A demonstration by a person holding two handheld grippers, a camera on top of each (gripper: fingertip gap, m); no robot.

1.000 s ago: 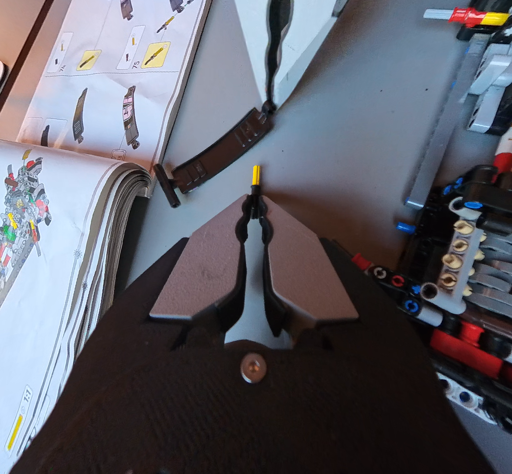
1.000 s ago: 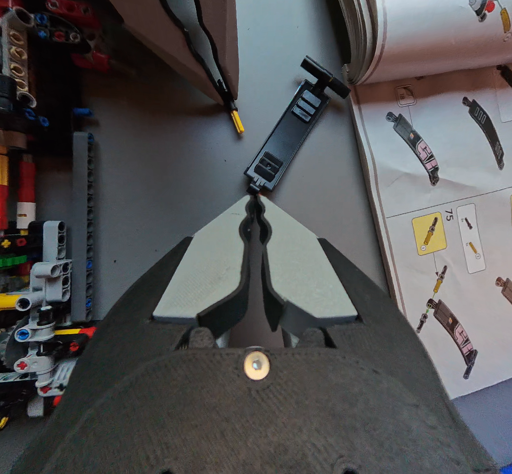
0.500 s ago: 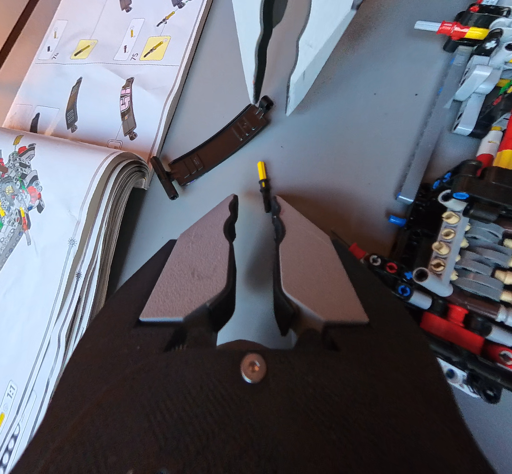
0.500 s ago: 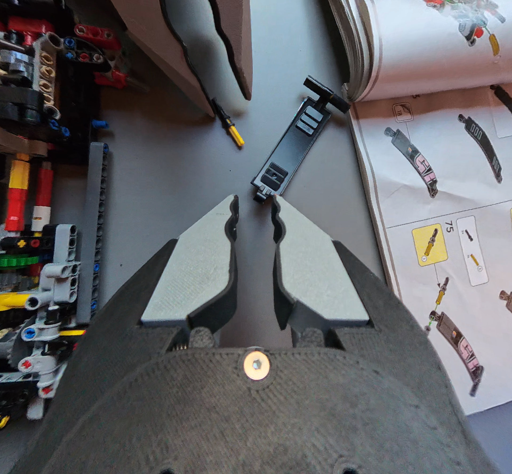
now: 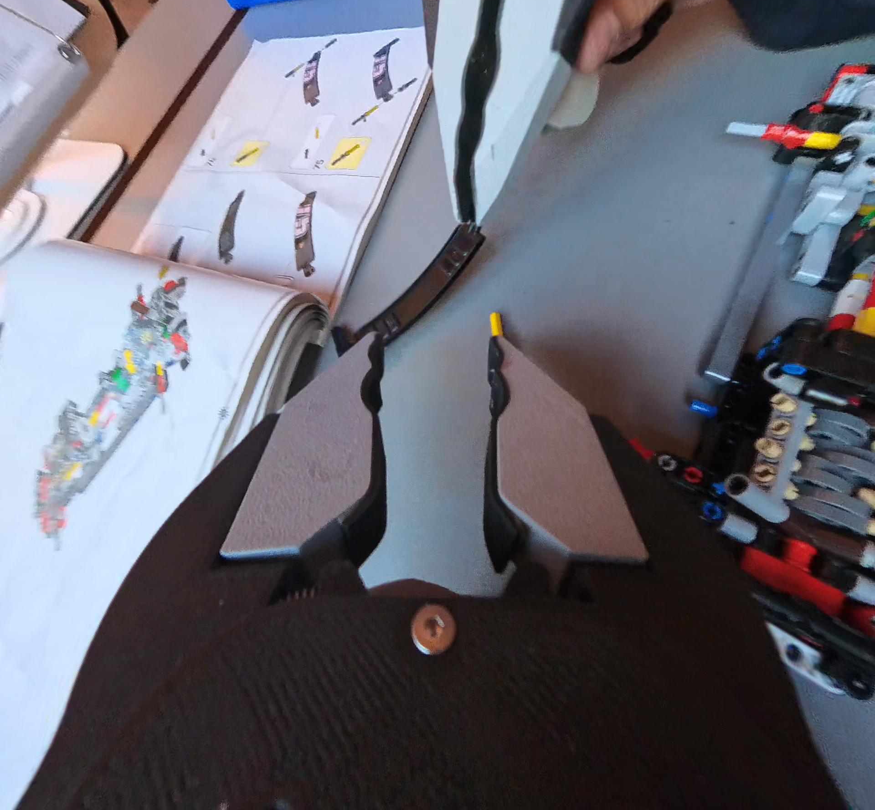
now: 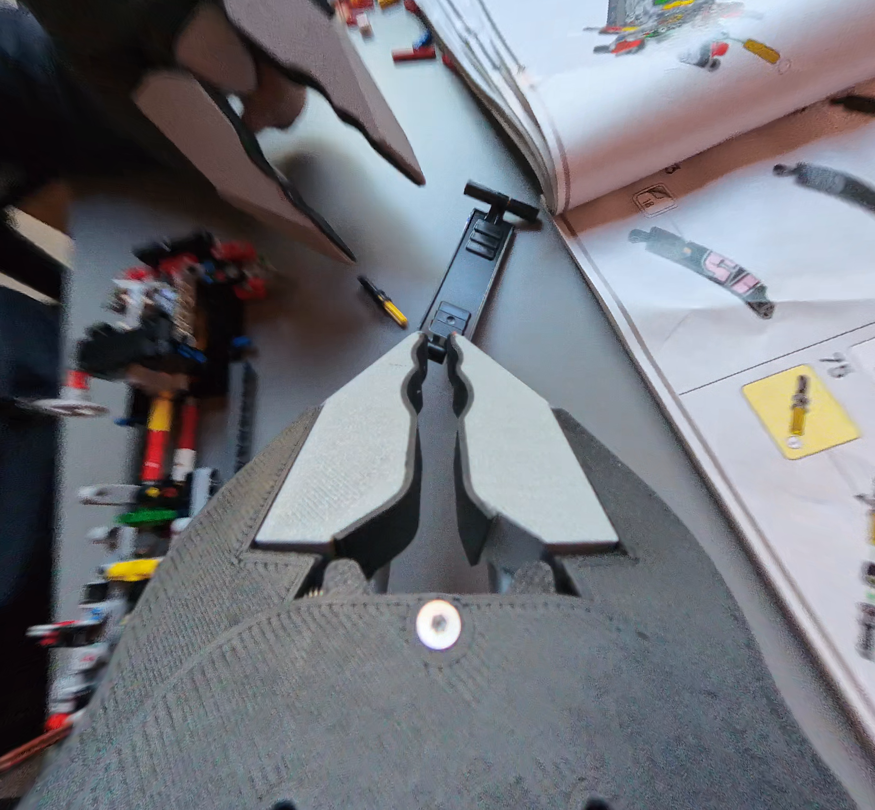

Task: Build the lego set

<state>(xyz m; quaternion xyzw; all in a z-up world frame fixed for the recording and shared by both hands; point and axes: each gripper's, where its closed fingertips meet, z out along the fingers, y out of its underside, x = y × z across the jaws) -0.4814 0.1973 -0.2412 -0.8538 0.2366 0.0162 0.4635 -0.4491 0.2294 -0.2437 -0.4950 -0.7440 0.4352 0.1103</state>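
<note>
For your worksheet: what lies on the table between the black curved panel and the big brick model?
In the right wrist view, a black-and-yellow pin lies on grey table between the black curved panel and the brick model.

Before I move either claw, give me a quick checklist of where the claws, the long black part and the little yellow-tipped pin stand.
1. Right claw closed on the small tab at the near end of the long black part: ok, both fingers flank the tab tightly.
2. Left claw open and holding nothing: ok.
3. Yellow-tipped pin free on the grey table: ok, it lies by the left claw's right fingertip; contact cannot tell.
4. Black part's far crossbar clear of the open booklet: cannot tell, they sit very close.
5. Brick model clear of both claws: ok.
</note>
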